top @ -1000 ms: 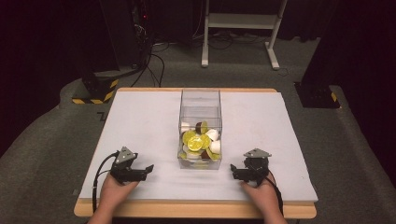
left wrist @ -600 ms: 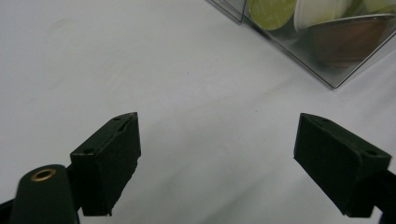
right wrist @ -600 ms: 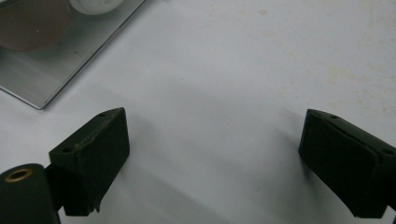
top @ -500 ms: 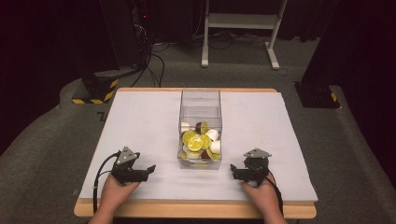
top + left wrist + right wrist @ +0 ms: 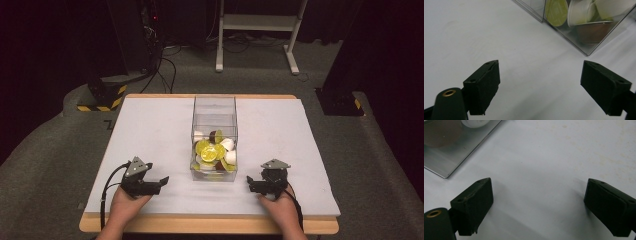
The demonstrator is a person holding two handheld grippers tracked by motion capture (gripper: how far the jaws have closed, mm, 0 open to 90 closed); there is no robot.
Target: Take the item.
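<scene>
A clear, square-sided plastic box [image 5: 214, 137] stood at the centre of the frame on the bench's [image 5: 150, 130] matte white top. Round yellow-green, white and brown capsules [image 5: 212, 152] lay heaped inside it. At lower left the left hand-held gripper [image 5: 159, 182] rested on the bench, its blocky black jaws wide apart, holding nothing. At lower right the right hand-held gripper [image 5: 251, 183] rested likewise, wide and empty.

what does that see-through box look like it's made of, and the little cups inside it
The box looks like clear hard plastic, maybe acrylic: see-through walls, sharp glossy edges. The cups seem thin moulded plastic, white or brown, and their yellow-green lids look like foil, though that's uncertain.
</scene>
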